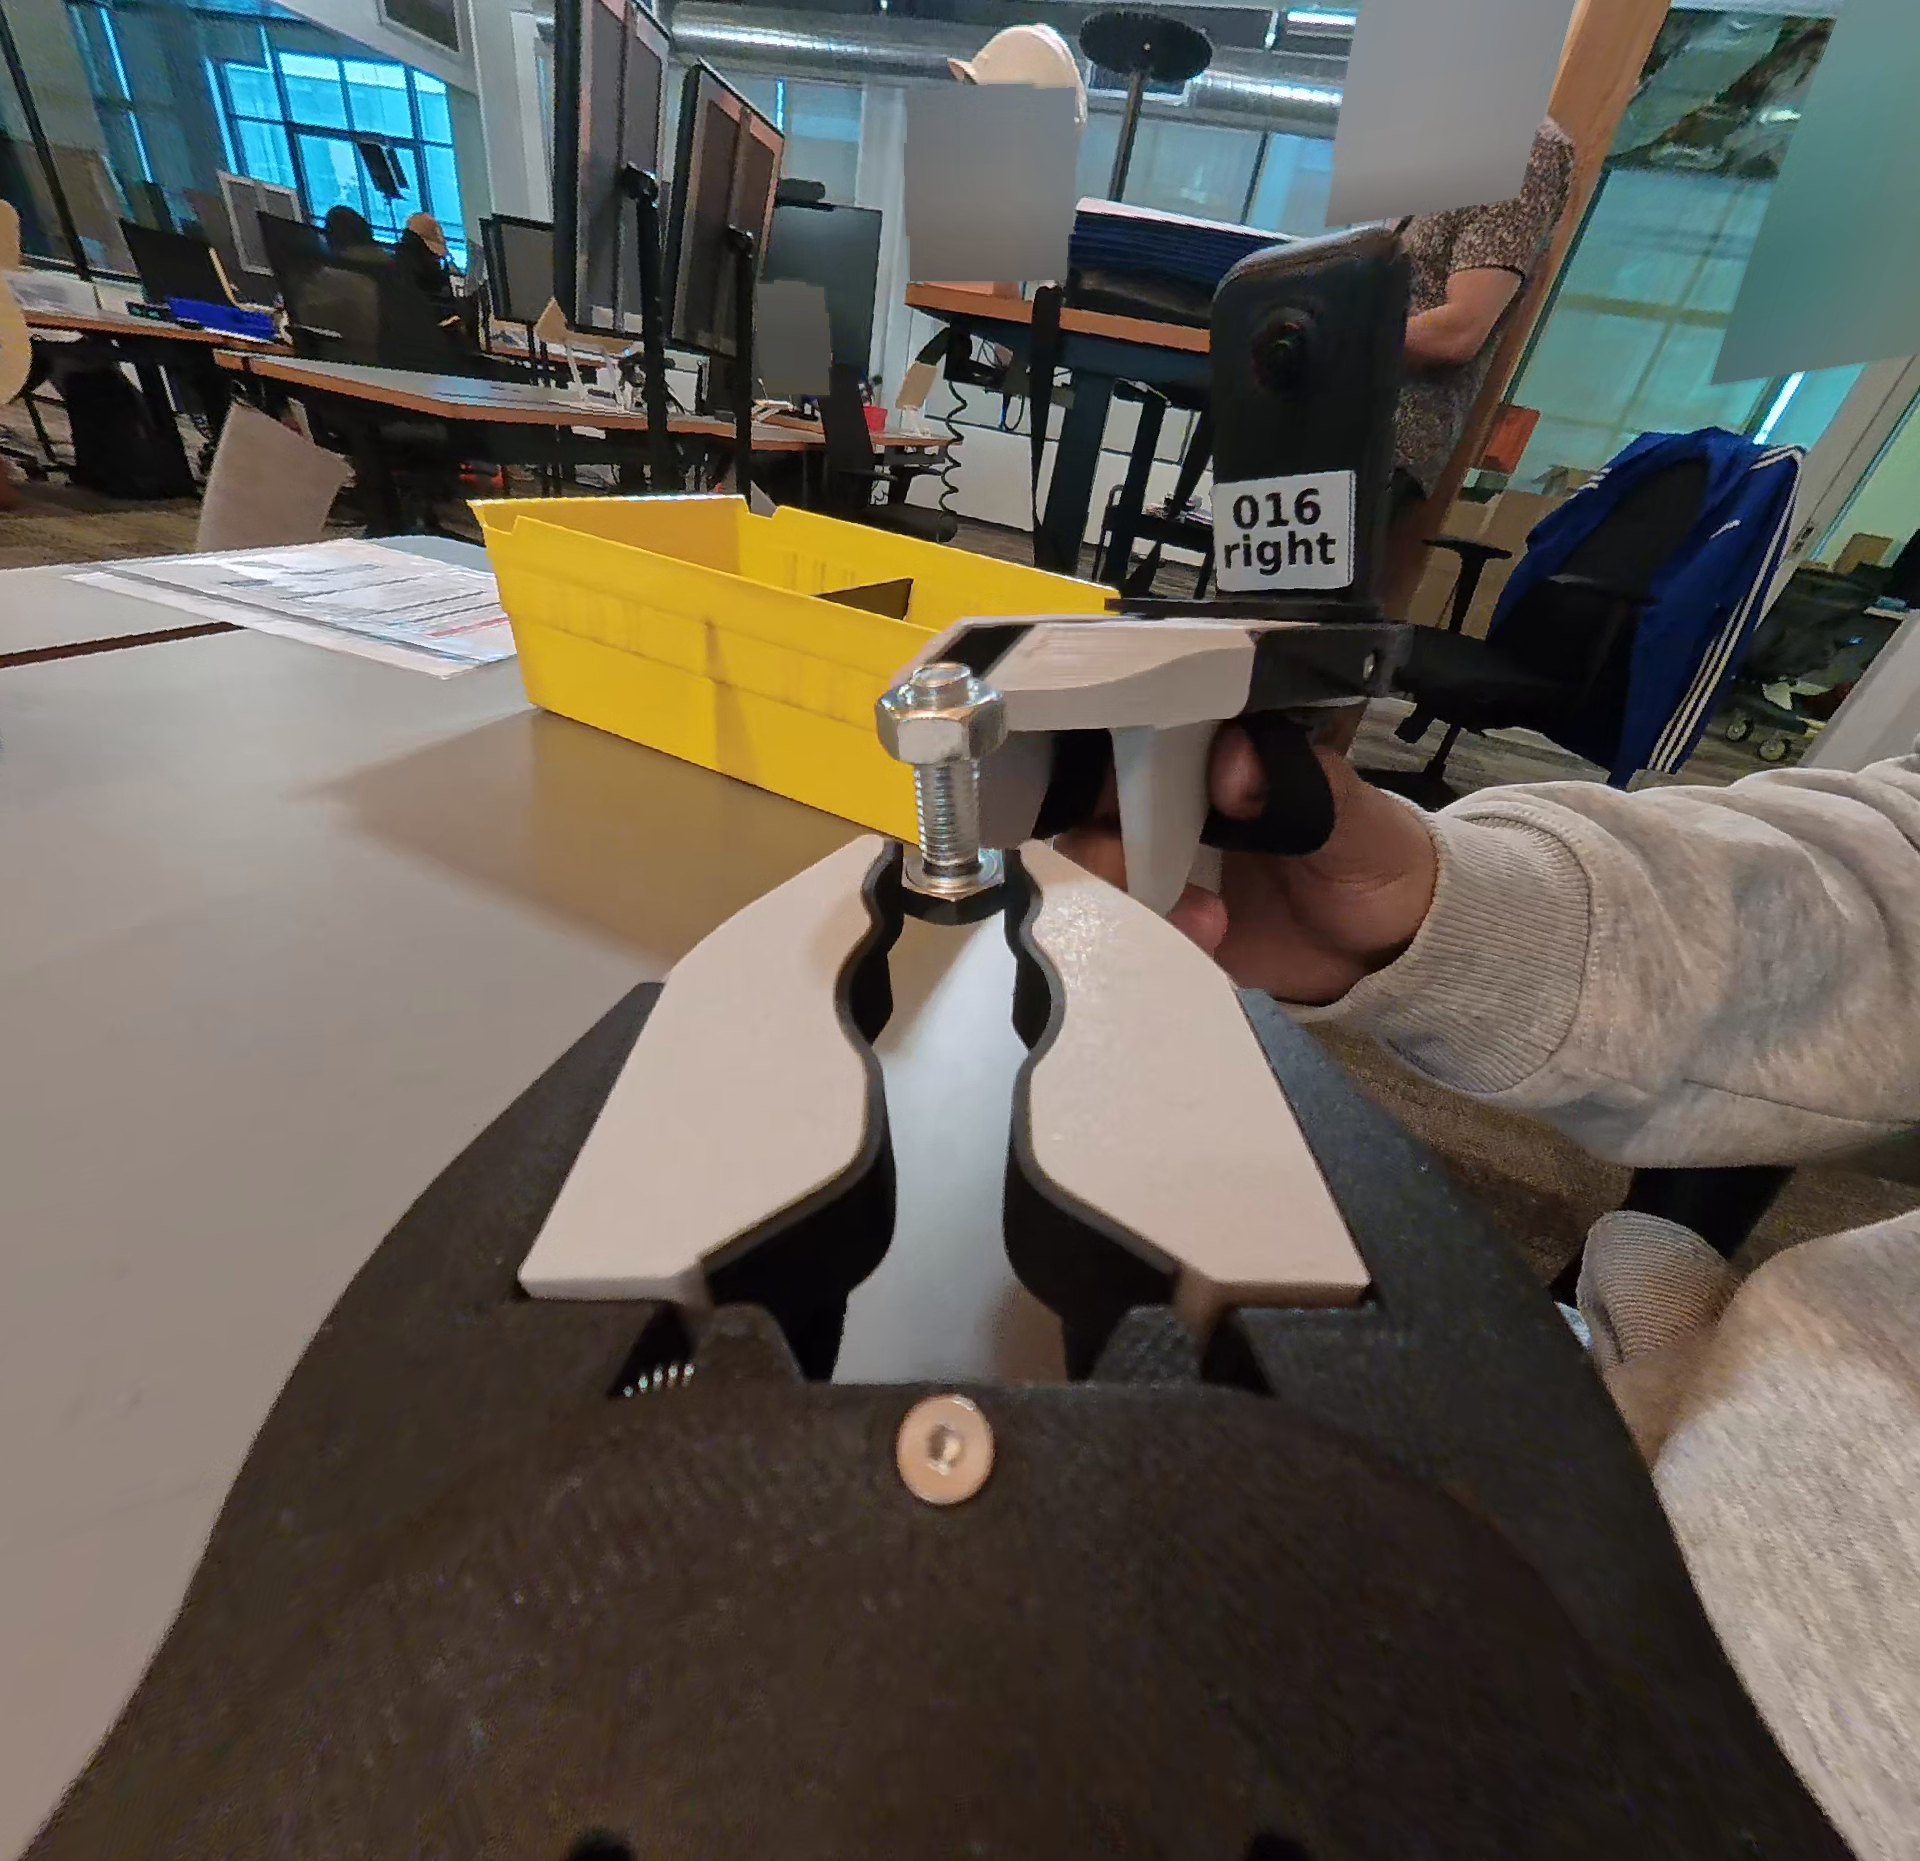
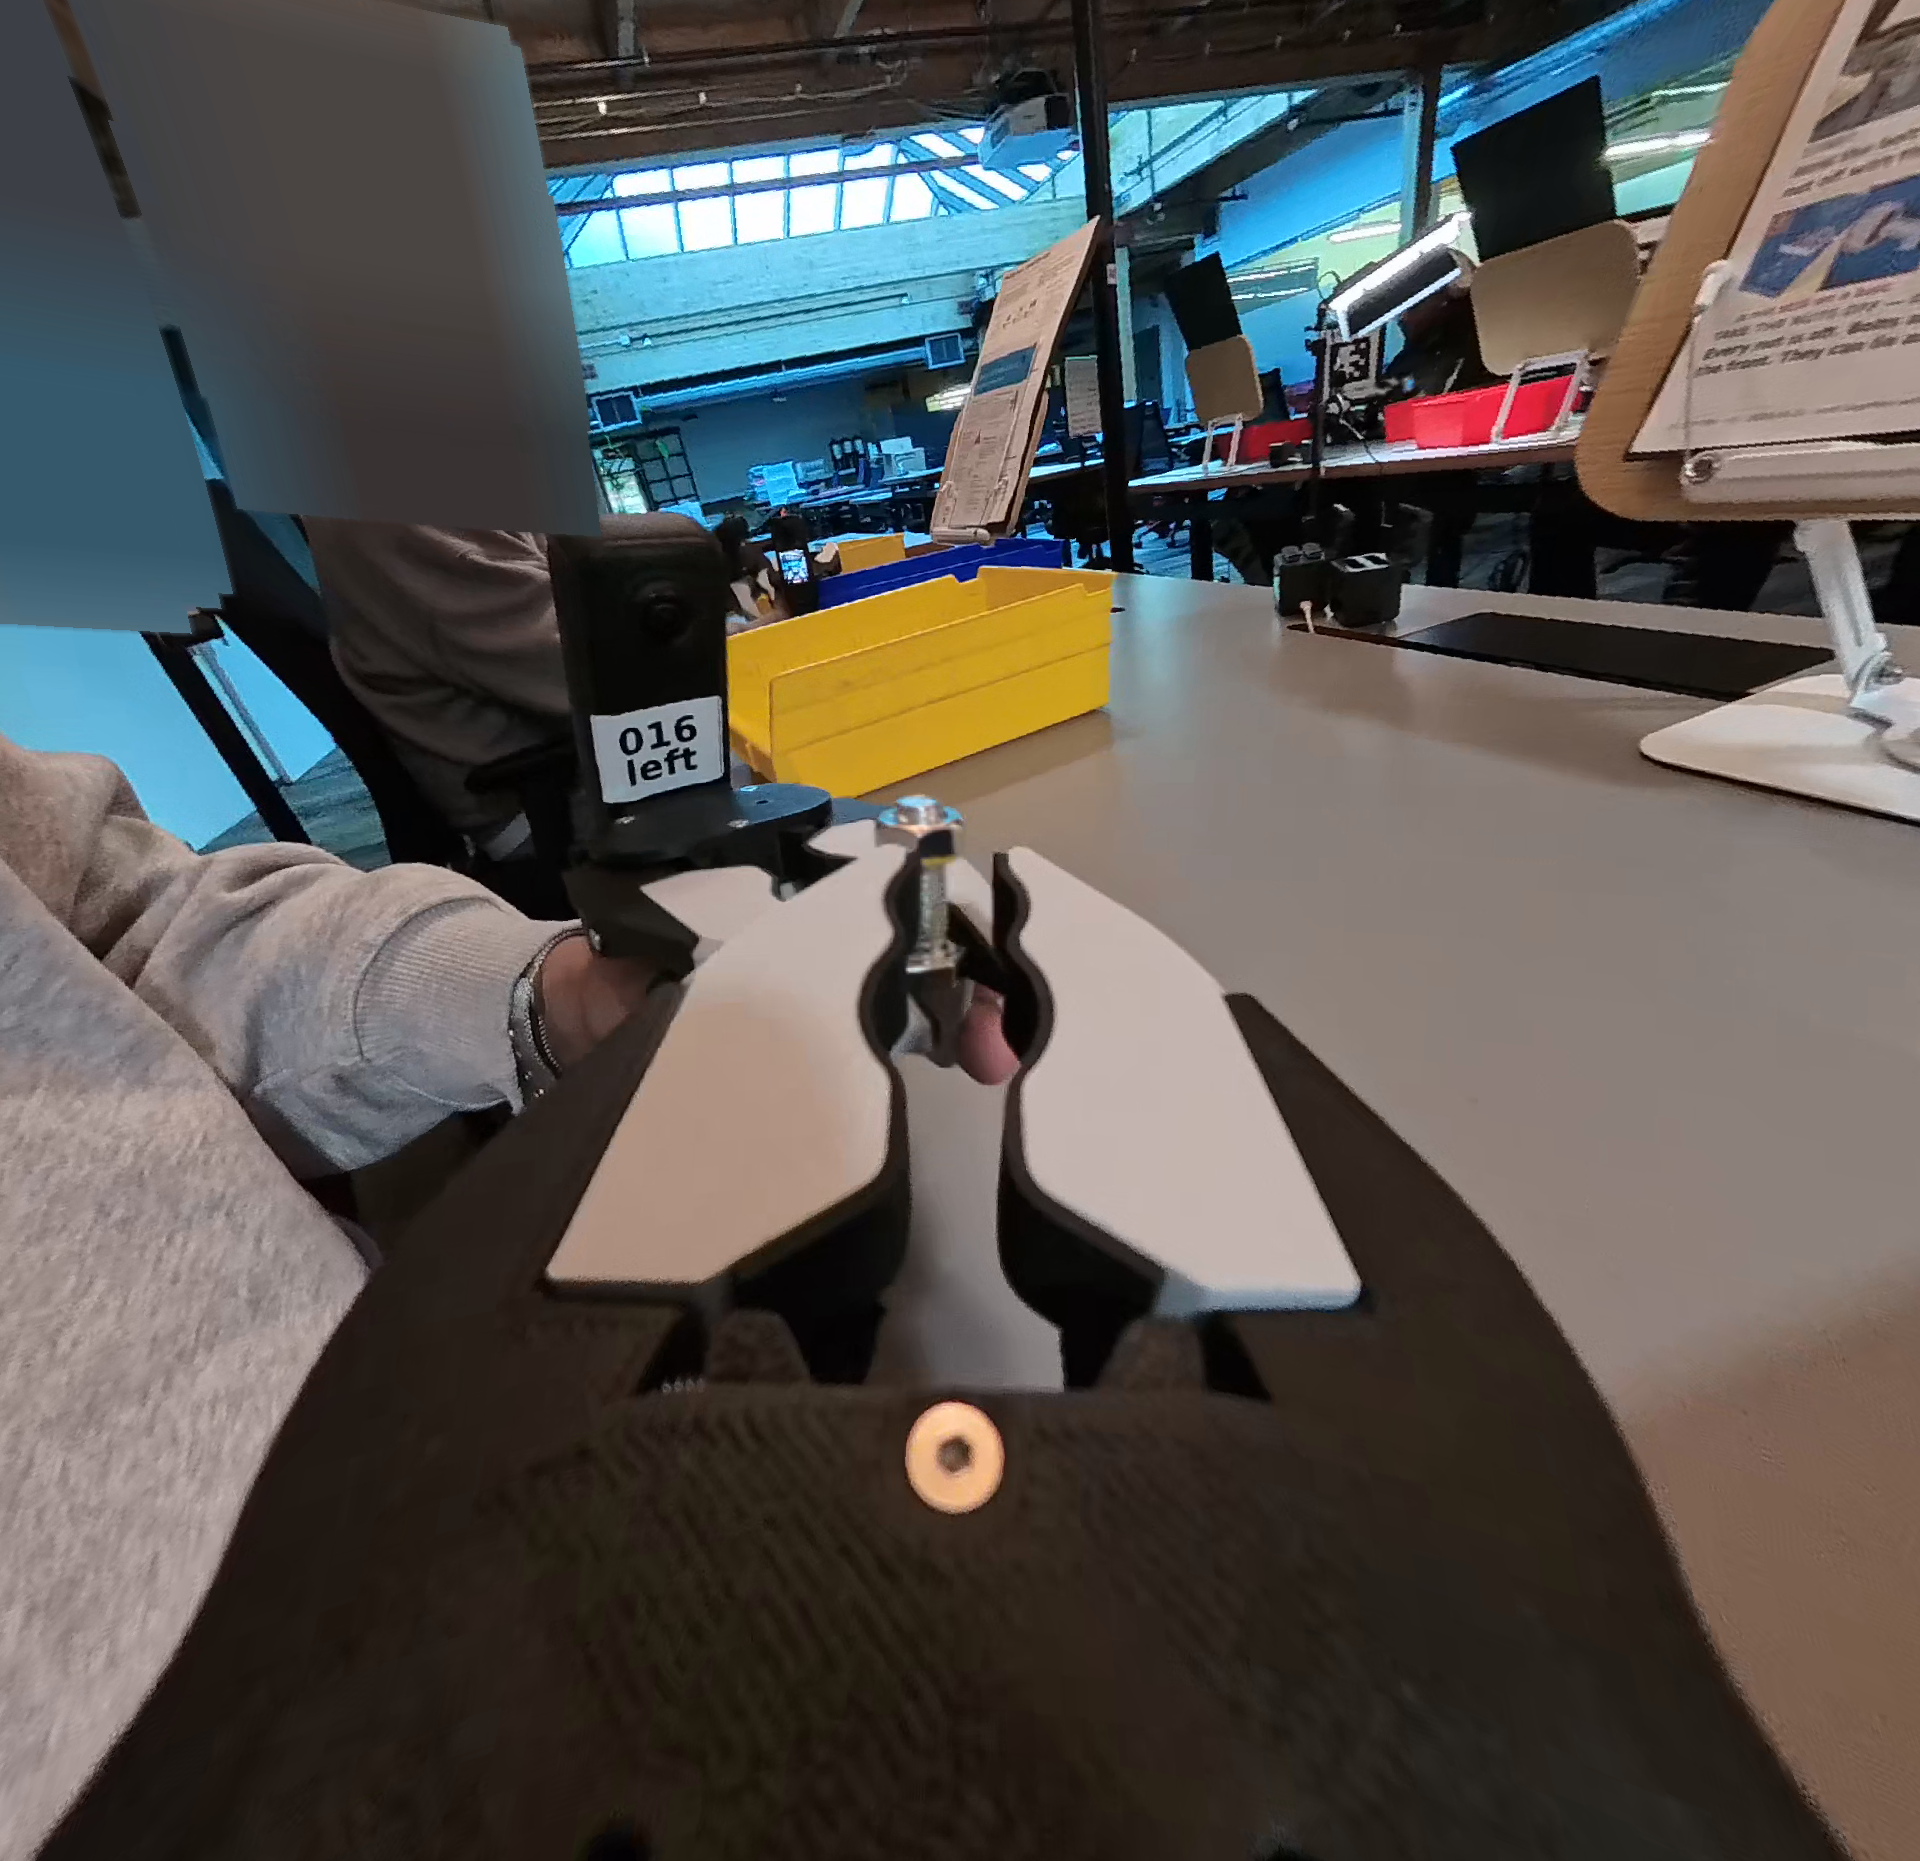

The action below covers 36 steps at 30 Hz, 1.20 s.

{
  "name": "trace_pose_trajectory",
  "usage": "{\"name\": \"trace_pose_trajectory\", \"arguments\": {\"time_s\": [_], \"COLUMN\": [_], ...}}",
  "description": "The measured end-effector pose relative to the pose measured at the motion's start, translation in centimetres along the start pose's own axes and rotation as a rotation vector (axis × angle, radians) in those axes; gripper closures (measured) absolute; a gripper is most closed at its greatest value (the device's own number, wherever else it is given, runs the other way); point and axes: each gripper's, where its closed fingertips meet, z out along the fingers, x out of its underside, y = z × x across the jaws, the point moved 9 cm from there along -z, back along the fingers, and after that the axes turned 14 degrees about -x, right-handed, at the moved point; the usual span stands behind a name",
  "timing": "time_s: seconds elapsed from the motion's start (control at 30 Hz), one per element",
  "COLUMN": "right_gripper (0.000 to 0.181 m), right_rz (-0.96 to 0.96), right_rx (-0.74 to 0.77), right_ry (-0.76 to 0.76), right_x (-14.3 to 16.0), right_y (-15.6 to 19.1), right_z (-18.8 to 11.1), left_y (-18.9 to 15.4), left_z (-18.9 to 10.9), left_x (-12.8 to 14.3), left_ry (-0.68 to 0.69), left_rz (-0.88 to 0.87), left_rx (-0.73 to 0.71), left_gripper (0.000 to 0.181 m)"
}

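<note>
A silver bolt (image 1: 940, 819) stands upright above the grey table (image 1: 260, 928). My left gripper (image 1: 945, 873) is shut on the bolt's lower end. A hex nut (image 1: 938, 728) sits near the top of the thread. My right gripper (image 1: 982, 736) comes in level from the right and is shut on the nut. In the right wrist view my right gripper (image 2: 940, 857) shows the nut (image 2: 920, 824) at its fingertips and the bolt shaft (image 2: 928, 918) below. The left gripper's camera mount (image 2: 649, 668) is at the left there. Hands in grey sleeves (image 1: 1662, 959) hold both grippers.
An open yellow bin (image 1: 675, 648) stands on the table just behind the grippers; it also shows in the right wrist view (image 2: 935, 668). A printed sheet (image 1: 312, 596) lies far left. A white document stand (image 2: 1787, 741) and a black mat (image 2: 1610, 653) are to the right. The grippers are tip to tip, or close to it.
</note>
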Motion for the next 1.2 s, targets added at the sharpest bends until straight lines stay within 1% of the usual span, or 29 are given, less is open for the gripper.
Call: {"name": "trace_pose_trajectory", "arguments": {"time_s": [0.07,0.2,0.4,0.53,0.6,0.73,0.8,0.97,1.03,1.1,1.2], "right_gripper": [0.17,0.164,0.163,0.165,0.169,0.165,0.163,0.164,0.163,0.167,0.164], "right_rz": [0.017,0.01,-0.023,0.011,0.025,0.025,0.011,0.004,0.027,0.055,0.066], "right_rx": [0.02,-0.033,-0.01,0.019,0.047,0.002,-0.015,0.009,0.027,0.068,0.045], "right_ry": [-0.005,-0.037,0.035,0.015,0.018,-0.014,-0.006,0.028,0.019,0.015,-0.029], "right_x": [0.0,-0.2,0.2,0.2,0.2,0.0,0.0,0.3,0.3,0.4,0.1], "right_y": [-0.3,0.2,0.3,-0.1,-0.5,-0.1,0.1,0.0,-0.3,-0.8,-0.7], "right_z": [-0.2,-0.1,0.5,0.1,-0.2,-0.1,0.1,0.3,0.1,-0.4,-0.6], "left_y": [0.0,-0.1,-0.1,0.3,0.3,0.2,0.1,0.1,0.2,0.3,0.2], "left_z": [0.0,0.1,0.2,0.1,0.0,0.1,0.1,0.1,0.0,0.0,0.1], "left_x": [0.0,0.2,0.3,0.1,0.0,0.1,0.1,0.1,0.0,0.0,0.1], "left_ry": [0.002,0.018,0.046,0.032,0.027,0.032,0.033,0.029,0.023,0.02,0.027], "left_rz": [0.003,0.015,0.055,0.022,0.011,0.019,0.024,0.022,0.011,0.006,0.011], "left_rx": [-0.001,0.002,-0.011,-0.021,-0.022,-0.019,-0.016,-0.019,-0.018,-0.019,-0.017], "left_gripper": [0.162,0.162,0.162,0.162,0.162,0.162,0.162,0.162,0.162,0.162,0.162]}}
